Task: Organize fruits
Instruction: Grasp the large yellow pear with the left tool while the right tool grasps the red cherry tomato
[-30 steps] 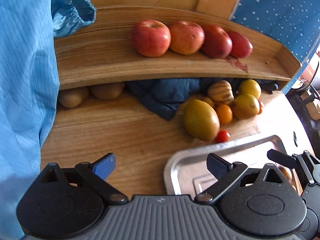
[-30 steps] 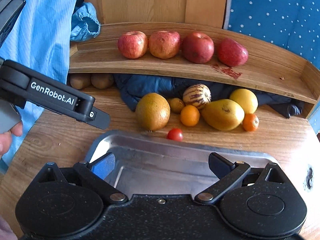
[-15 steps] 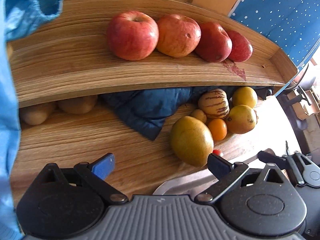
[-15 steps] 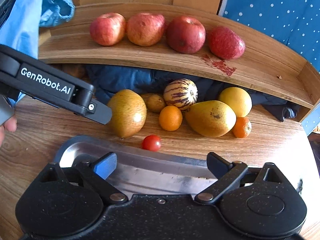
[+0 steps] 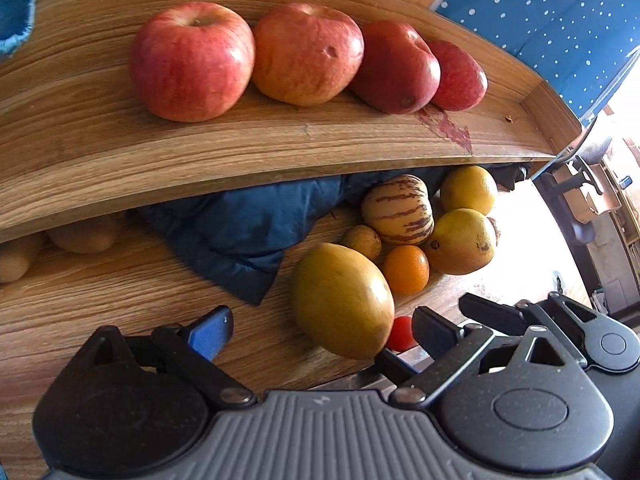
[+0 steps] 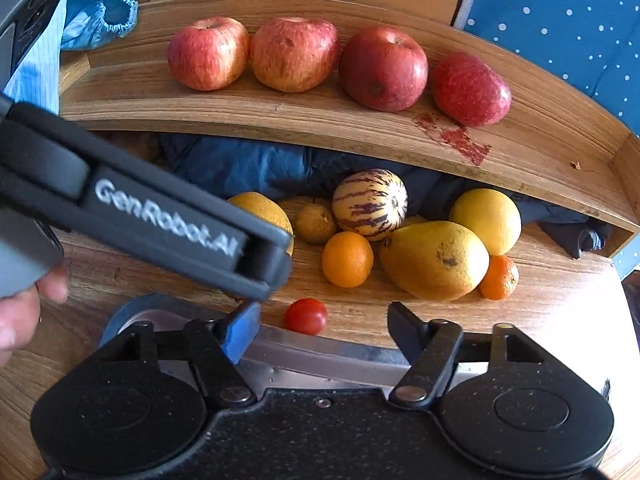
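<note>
dark blue padded cloth (image 5: 248,236) is bunched up under the curved wooden shelf (image 5: 280,148), which has a red stain (image 6: 456,138). polka-dot blue fabric (image 6: 568,20) hangs behind it.

The left gripper (image 5: 322,326) is spread wide over the wooden table (image 5: 100,304), nothing between its fingers. Just ahead lies a large yellow-green fruit (image 5: 343,301), with a cherry tomato (image 5: 401,333) touching its right side. Farther right sit an orange (image 5: 406,269), a striped melon (image 5: 397,209) and two yellow fruits. Four red apples (image 5: 192,60) line the raised shelf (image 5: 120,152), above a blue cloth (image 5: 248,232)
</note>
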Tool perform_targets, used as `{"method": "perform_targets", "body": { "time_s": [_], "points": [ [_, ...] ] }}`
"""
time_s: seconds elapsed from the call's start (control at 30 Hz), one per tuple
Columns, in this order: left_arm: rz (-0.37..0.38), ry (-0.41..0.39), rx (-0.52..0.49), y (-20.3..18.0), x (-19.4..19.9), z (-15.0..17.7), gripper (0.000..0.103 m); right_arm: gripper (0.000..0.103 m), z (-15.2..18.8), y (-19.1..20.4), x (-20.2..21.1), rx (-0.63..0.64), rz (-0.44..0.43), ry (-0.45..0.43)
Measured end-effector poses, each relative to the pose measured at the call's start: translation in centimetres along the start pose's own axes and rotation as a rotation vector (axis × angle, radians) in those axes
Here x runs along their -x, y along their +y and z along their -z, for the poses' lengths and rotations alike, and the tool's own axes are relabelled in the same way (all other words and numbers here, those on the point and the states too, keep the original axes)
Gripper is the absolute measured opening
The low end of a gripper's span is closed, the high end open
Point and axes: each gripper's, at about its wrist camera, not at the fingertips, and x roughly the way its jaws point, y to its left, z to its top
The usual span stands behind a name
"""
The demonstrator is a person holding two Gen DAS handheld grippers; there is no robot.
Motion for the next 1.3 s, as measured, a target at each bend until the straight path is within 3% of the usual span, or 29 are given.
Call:
{"method": "perform_targets", "body": {
  "time_s": [0.1,0.23,0.4,0.47,0.67,0.93,1.3],
  "points": [
    [0.014,0.017,0.003,0.0,-0.4,-0.1,0.087,0.065,-0.4,0.0,-0.2,-0.018,-0.002,0.017],
    [0.023,0.027,0.019,0.2,-0.9,-0.2,0.079,0.050,-0.8,-0.4,-0.9,-0.045,0.007,0.049],
    [0.055,0.016,0.029,0.5,-0.8,-0.3,0.070,0.046,-1.1,-0.7,-1.5,-0.081,-0.015,0.078],
    [0.073,0.015,0.033,0.5,-0.8,-0.3,0.064,0.040,-1.2,-0.6,-1.7,-0.089,-0.031,0.085],
    [0.080,0.014,0.026,0.4,-0.8,-0.3,0.063,0.026,-1.2,-0.8,-2.2,-0.103,-0.065,0.090],
    [0.057,-0.005,0.038,1.0,-0.3,0.0,0.063,0.024,-1.1,-0.2,-1.8,-0.082,-0.050,0.063],
    [0.029,-0.045,0.048,1.2,2.0,1.7,0.063,0.024,1.0,0.1,1.7,-0.041,-0.040,-0.014]
  ]
}}
